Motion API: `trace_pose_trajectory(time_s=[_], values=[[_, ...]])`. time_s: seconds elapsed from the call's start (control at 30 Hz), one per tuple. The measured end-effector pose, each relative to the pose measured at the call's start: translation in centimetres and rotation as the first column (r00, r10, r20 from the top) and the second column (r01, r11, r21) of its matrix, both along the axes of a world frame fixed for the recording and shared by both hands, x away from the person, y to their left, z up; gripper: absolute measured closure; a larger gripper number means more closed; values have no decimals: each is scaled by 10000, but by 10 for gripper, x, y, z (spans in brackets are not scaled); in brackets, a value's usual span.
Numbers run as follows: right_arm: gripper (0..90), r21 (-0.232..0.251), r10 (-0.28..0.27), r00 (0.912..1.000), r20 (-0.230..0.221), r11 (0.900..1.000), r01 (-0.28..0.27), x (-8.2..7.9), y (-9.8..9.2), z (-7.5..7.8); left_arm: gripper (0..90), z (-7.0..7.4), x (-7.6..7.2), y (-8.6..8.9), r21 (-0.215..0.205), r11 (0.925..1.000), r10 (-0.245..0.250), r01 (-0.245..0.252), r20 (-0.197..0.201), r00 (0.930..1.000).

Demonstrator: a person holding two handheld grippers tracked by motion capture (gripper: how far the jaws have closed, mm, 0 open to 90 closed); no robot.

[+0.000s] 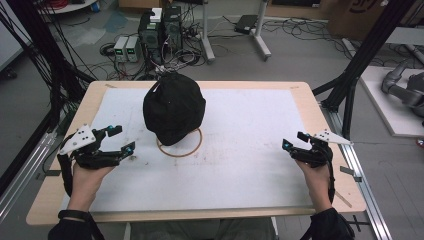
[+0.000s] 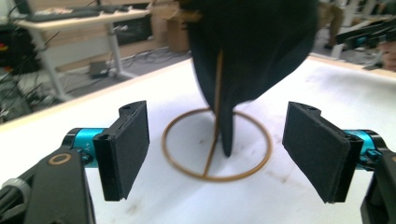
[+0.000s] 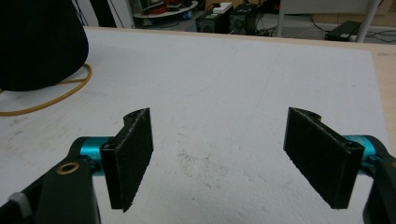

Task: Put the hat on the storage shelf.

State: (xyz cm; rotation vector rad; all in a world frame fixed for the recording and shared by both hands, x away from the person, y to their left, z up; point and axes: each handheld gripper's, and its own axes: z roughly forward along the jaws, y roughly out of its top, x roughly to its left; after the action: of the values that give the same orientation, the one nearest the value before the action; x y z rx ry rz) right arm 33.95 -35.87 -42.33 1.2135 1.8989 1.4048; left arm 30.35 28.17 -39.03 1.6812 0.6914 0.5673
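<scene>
Black cap [image 1: 174, 114] on wire stand [image 1: 180, 147]; left tongs [image 1: 121, 139] and right tongs [image 1: 293, 139] apart, empty.

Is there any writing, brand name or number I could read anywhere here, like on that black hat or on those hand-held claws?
None can be read.
black cap: no legible print.
left gripper, right gripper: no markings visible.
cardboard box: a dark mark, cut off, unreadable.

A light wooden table [image 1: 310, 107] carries a white, scuffed mat [image 1: 250, 150] over nearly its whole top. On the mat stands a thin brass-coloured wire stand with a ring base [image 1: 192, 150], bearing a black fabric cap [image 1: 173, 113].
</scene>
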Motion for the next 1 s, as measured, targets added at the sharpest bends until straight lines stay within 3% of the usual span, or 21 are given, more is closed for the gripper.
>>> trace_pose_trajectory(time_s=[0.17,0.33,1.0], values=[[237,13,80,10000,2,10000,-80,-1,2,-1,230,-16,4,6,79,9984,556,-555,-162,9983],[237,-4,81,10000,-23,10000,-81,-2,1,-1,223,-23,6,13,150,9960,889,-883,-400,9952],[236,-90,59,10000,-41,9999,-59,-1,0,-2,241,-27,8,14,110,9959,909,-903,-815,9925]])
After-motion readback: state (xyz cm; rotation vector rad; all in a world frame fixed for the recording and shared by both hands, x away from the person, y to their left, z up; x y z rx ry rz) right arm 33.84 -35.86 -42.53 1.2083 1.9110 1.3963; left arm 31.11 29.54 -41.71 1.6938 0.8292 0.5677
